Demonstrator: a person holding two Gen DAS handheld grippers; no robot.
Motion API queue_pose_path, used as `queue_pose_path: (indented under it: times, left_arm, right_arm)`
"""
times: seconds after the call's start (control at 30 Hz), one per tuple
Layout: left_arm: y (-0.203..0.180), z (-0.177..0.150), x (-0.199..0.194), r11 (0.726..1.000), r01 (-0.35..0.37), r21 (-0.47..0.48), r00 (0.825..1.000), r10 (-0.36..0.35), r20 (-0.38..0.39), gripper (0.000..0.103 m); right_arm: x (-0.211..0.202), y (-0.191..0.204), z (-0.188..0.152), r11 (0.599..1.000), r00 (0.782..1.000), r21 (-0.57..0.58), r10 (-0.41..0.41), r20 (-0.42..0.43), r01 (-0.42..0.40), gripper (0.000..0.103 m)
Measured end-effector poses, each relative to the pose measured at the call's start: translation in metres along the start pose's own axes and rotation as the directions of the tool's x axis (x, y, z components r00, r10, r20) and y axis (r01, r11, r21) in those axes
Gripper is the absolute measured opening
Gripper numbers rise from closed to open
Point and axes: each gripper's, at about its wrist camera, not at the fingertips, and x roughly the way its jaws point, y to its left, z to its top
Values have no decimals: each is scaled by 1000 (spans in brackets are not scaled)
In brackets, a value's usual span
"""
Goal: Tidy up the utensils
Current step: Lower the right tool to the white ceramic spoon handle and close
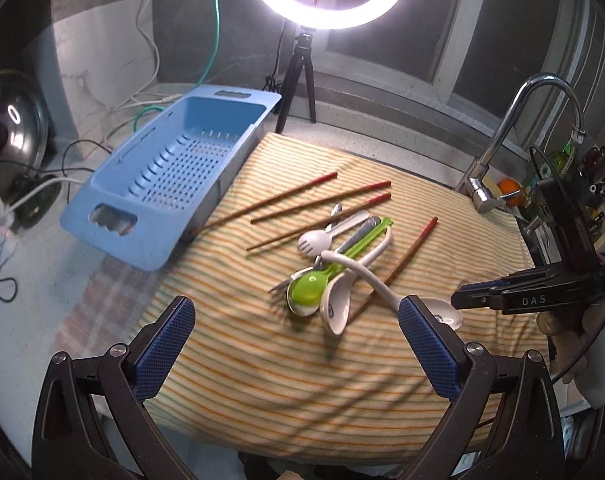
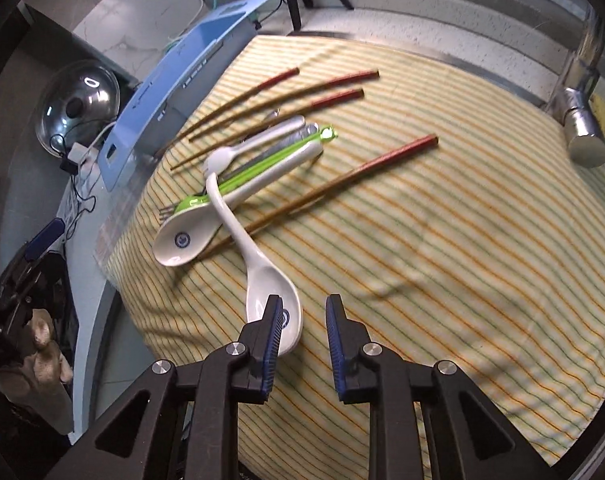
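The right gripper (image 2: 302, 320), jaws narrow, is hovering at the spoon (image 2: 271, 288). The left gripper (image 1: 296, 316) is gaping wide. Lifting could drag the crossed pile (image 2: 238, 176).

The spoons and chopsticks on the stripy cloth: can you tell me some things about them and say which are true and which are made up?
1. The blue basket already holds the chopsticks. False: it is empty; the four chopsticks lie on the striped cloth.
2. A green spoon lies in the utensil pile. True.
3. Both grippers are shut. False: the left gripper is wide open, and the right gripper is open too.
4. The right gripper is near the bowl of a white spoon. True.
5. All four chopsticks lie side by side. False: one lies apart, right of the pile.
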Motion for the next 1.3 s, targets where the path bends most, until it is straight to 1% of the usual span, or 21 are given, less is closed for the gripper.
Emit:
queue_pose_path:
  times: [0.1, 0.3, 0.43, 0.6, 0.7, 0.77, 0.83, 0.93, 1.0, 1.13, 1.2, 1.27, 1.3]
  left_arm:
    - [-1, -7, 0, 1000, 2, -8, 1000, -2, -4, 101]
    - [-2, -11, 1, 1000, 3, -12, 1000, -3, -12, 101]
    - [0, -9, -1, 1000, 2, -9, 1000, -2, -8, 101]
    - [3, -8, -3, 1000, 8, -4, 1000, -8, -10, 101]
    - [4, -9, -2, 1000, 20, -3, 1000, -20, -19, 101]
    - [2, -11, 1, 999, 34, -5, 999, -34, -31, 101]
    - [-2, -15, 5, 998, 55, -4, 997, -55, -51, 101]
    - [-9, -19, 11, 996, 85, -3, 994, -85, -74, 101]
    - [-14, -21, 17, 992, 122, -13, 988, -123, -92, 100]
    - [-30, -27, 32, 983, 179, -26, 974, -181, -134, 94]
    - [-39, -32, 39, 978, 206, -28, 967, -207, -148, 90]
    - [-49, -35, 45, 974, 226, -24, 961, -226, -161, 85]
    - [-54, -37, 48, 972, 234, -21, 958, -235, -167, 84]
  right_arm:
    - [7, -2, -1, 999, 998, 30, 40, -39, -39, 19]
    - [17, 4, -5, 992, 990, 58, 114, -88, -109, 17]
    - [23, 13, -6, 982, 978, 80, 180, -105, -172, 17]
    - [34, 31, -5, 974, 968, 79, 220, -121, -211, 17]
    - [32, 39, -5, 984, 976, 33, 179, -124, -176, 20]
    - [26, 37, -4, 986, 978, 22, 168, -121, -167, 21]
    - [17, 32, -1, 986, 981, 25, 166, -97, -164, 23]
    - [5, 25, 11, 990, 989, 18, 140, -47, -140, 25]
    - [0, 20, 22, 990, 990, 25, 138, -17, -137, 26]
    - [2, 23, 42, 992, 992, -8, 125, 13, -125, 26]
    - [6, 27, 50, 992, 993, -30, 121, 5, -121, 26]
    - [11, 28, 55, 993, 994, -44, 111, -5, -111, 26]
    - [14, 30, 58, 993, 994, -51, 110, -12, -110, 26]
